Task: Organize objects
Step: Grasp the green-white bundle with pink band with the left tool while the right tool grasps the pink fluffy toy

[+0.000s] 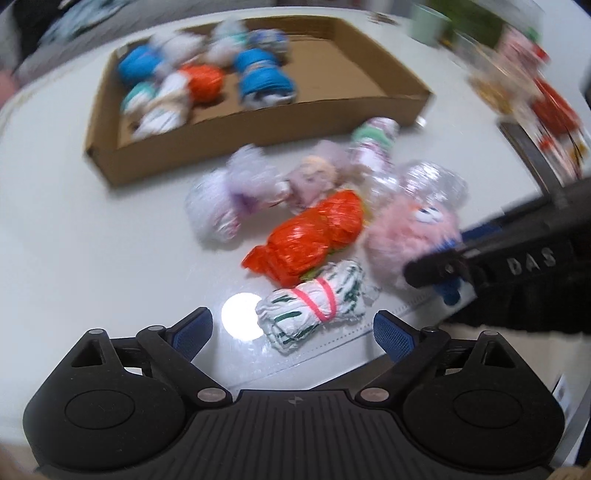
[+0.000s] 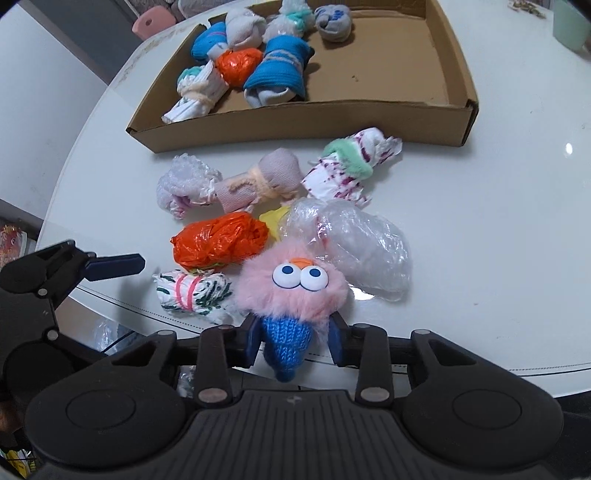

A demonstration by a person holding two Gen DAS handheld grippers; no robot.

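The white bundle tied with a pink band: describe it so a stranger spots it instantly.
Start at the cardboard tray on the white table, then drop to the loose pile in front of it. At the pile's near-left corner, below the orange plastic bundle, lies the white bundle. Only it has green dashes and a pink band.

A glossy white bench [image 2: 498,229] with a rounded edge fills both views, and a round glare of overhead light [image 1: 242,319] shines on its surface. Past its left edge the right wrist view shows a pale wall [image 2: 33,110] and a darker grey floor or panel [image 2: 96,40]. A pale green cup [image 2: 570,27] stands at the far right; a pink item [image 2: 151,22] lies beyond the far edge.
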